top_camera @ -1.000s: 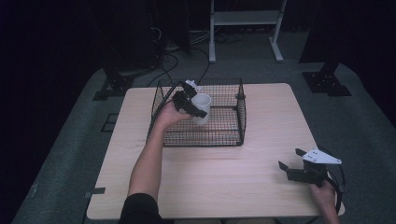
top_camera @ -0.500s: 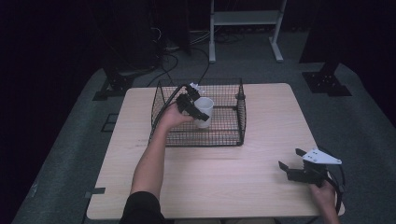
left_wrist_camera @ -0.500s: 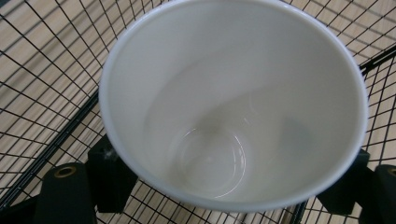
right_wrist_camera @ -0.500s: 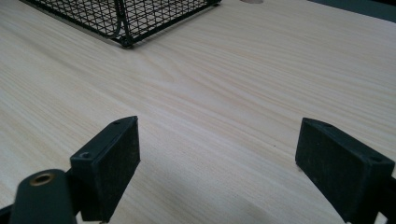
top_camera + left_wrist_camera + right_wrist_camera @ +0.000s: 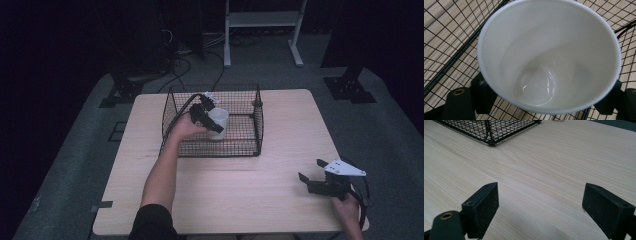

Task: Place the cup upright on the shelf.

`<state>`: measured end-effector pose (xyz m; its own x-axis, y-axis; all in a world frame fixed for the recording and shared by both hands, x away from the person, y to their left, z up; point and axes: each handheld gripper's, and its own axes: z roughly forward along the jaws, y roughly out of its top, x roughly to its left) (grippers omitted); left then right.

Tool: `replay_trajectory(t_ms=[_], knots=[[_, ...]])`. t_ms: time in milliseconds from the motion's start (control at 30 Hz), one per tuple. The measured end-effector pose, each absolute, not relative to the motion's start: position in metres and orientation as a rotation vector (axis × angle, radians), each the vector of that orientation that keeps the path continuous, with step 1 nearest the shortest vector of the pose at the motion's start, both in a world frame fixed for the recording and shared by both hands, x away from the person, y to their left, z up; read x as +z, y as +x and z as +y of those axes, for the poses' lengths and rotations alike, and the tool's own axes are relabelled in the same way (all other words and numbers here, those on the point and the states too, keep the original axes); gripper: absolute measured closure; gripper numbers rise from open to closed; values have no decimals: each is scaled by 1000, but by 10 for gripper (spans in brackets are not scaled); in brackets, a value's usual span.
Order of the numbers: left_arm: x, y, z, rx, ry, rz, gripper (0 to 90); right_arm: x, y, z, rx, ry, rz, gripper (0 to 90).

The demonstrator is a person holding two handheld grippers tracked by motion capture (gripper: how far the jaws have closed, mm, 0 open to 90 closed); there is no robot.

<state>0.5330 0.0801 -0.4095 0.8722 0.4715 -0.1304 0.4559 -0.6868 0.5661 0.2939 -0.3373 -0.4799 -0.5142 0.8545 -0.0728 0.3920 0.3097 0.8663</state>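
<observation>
A white cup is inside the black wire basket at the back middle of the table. My left gripper reaches in over the basket's left side and is shut on the cup. In the left gripper view the empty cup faces the camera mouth-first, with a black jaw on either side of its wall and the basket mesh behind it. I cannot tell whether the cup touches the basket floor. My right gripper rests open at the table's front right corner, its jaws wide apart over bare wood.
The light wooden table spreads between the basket and the front edge. A corner of the basket appears at the top left of the right gripper view. Dark stands and cables lie on the floor behind the table.
My left gripper and the cup have sunk a little lower into the basket. The right gripper has stayed where it was.
</observation>
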Motion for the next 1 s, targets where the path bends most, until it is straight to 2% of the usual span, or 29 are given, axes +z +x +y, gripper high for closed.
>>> replay_trajectory(t_ms=[667, 1000], knots=[[-410, 527, 87, 40, 2450, 673, 205, -480, 294, -338, 1138, 1103, 2045, 131], [-405, 522, 88, 49, 2426, 675, 105, -480, 294, -337, 1132, 1095, 2051, 131]])
